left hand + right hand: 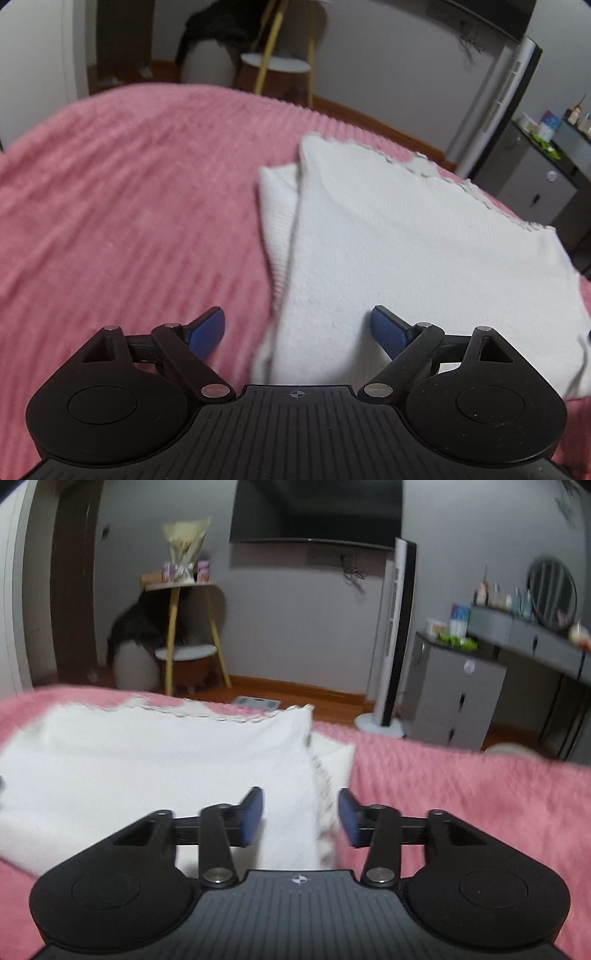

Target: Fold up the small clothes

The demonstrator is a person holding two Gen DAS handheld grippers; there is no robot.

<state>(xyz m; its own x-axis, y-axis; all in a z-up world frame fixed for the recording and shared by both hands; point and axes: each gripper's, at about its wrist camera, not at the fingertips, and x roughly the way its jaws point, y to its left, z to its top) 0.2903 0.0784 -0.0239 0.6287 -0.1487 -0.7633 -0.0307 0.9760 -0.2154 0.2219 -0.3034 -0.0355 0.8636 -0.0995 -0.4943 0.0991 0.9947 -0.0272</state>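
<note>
A white knit garment point(399, 236) lies folded flat on the pink blanket point(129, 206), with a scalloped hem along its far edge. My left gripper point(297, 328) hovers at the garment's near left edge, open wide; its blue pads touch no cloth. In the right wrist view the same garment point(166, 757) fills the left half. My right gripper point(301, 818) stands open over its near right edge. The cloth's edge sits between the blue pads, and they do not press on it.
The pink blanket point(461, 794) covers the bed up to its far edge. Beyond the bed stand a wooden side table point(184, 627), a tower fan point(395, 635), a grey drawer unit point(458, 694) and a wall television point(317, 509).
</note>
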